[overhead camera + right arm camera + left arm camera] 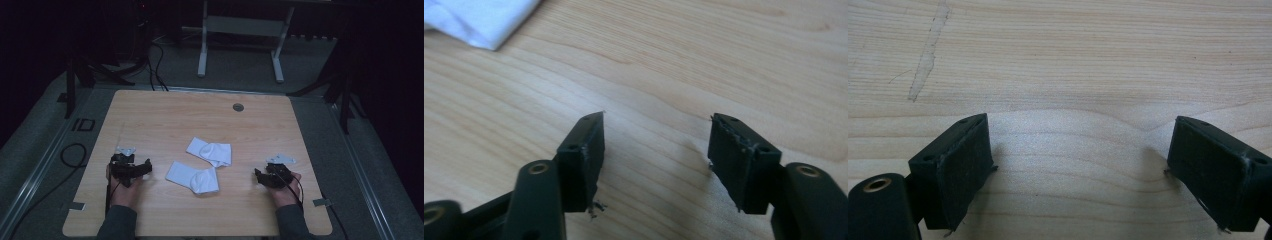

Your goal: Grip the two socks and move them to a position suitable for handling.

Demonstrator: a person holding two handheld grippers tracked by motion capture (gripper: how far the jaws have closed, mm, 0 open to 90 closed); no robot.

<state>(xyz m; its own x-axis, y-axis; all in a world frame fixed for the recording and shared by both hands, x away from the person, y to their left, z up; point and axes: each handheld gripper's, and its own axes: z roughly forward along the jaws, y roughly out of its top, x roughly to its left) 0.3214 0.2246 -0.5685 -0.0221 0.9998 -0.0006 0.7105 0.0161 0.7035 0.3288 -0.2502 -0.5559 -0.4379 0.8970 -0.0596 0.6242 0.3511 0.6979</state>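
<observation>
Two white socks lie mid-surface [150, 120] between the hands. The near sock [193, 177] runs its long axis left to right; the far sock [210, 151] lies just behind it. The left hand-held gripper [131, 168] is nearer the near sock, jaws spread, empty. The right hand-held gripper [269, 176] stands farther off, jaws apart, nothing between them.

Dim room, low light, far bg nearly black. Light wood table [150, 115] w/ round grommet hole [238, 107] near far edge, on grey carpet floor [240, 65]. White desk frame [240, 40] behind, black cables [155, 65] far left, dark stand legs [345, 95] both sides.
</observation>
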